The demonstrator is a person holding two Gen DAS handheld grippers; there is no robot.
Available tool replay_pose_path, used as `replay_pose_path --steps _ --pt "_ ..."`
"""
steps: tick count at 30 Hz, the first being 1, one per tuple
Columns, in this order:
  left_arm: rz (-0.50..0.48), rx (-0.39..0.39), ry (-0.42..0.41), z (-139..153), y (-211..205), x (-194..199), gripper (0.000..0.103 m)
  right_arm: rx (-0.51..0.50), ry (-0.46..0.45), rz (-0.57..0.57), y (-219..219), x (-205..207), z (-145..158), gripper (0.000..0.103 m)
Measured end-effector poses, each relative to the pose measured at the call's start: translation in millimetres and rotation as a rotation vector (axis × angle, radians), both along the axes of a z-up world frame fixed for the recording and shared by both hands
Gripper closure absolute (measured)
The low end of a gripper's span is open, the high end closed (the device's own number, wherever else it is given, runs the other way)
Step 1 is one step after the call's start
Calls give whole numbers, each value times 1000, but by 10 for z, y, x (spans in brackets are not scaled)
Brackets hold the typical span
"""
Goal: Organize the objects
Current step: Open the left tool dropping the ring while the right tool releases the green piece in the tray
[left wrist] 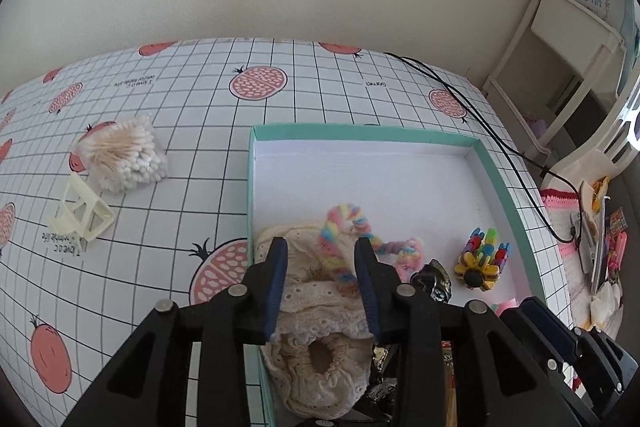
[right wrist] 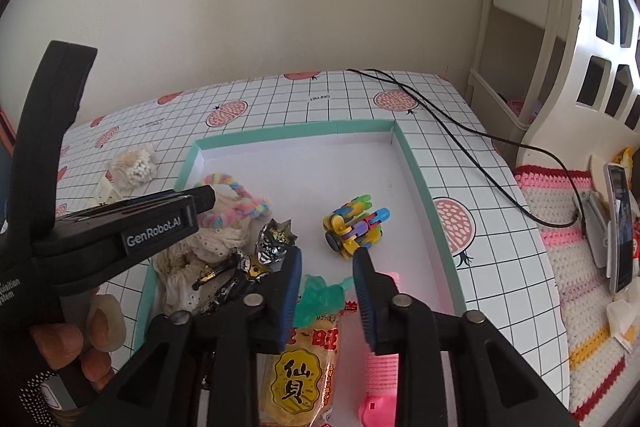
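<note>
- The green-rimmed box (left wrist: 516, 195) sits on the checked tabletop (left wrist: 160, 195) and already holds most of the loose things, so the sorting looks well advanced.
- Inside it lie a cream lace scrunchie (left wrist: 320, 371), a pastel fuzzy band (left wrist: 340, 227) draped over the lace, a multicoloured plastic toy (left wrist: 482, 259), and a dark metallic figure (right wrist: 248, 263).
- Nearer the right wrist camera, a yellow snack packet (right wrist: 304, 375), a translucent green piece (right wrist: 320, 297) and a pink plastic item (right wrist: 380, 383) are also in the box.
- Still outside, well apart from the box on the tabletop: a bag of cotton swabs (left wrist: 128, 157) and, just beside it, a cream hair claw (left wrist: 82, 213). By my judgement these two are what remains to bring in.
- The left gripper (left wrist: 322, 259) hangs over the scrunchie with its jaws partly apart; the lace and fuzzy band show between them, yet the pads do not press on either, so it holds nothing.
- The right gripper (right wrist: 328, 275) is likewise partly parted above the snack packet and the green piece, gripping neither.
- A person's hand (right wrist: 80, 343) shows at the lower left of the right wrist view, on the left tool's handle.
- Likely next step: reach left toward the swabs or claw.
</note>
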State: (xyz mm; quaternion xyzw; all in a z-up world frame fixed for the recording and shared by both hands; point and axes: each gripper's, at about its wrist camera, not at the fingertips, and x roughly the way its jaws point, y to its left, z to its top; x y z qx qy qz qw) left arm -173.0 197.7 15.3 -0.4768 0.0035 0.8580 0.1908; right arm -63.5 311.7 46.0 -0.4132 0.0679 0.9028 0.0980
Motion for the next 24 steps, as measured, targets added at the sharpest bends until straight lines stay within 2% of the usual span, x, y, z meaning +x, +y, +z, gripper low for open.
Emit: replay_pose_path --steps 5,8,10,16,18,22,24 --pt "5 1 21 171 -85 11 64 2 57 9 -33 80 197 72" --pt "11 9 41 318 -183 21 55 13 76 8 -55 108 271 71" --pt "18 9 57 402 -239 29 53 13 79 9 -61 108 284 69" --pt "24 -4 73 502 -426 -4 45 2 69 8 -49 66 233 56" --pt "36 -22 67 471 -483 -49 40 -8 60 6 -33 38 189 48" --pt "57 -61 41 355 -578 -132 38 -21 47 -2 -12 -3 117 38" --pt "62 -80 31 299 -617 -172 33 -29 45 -5 -1 -15 96 32"
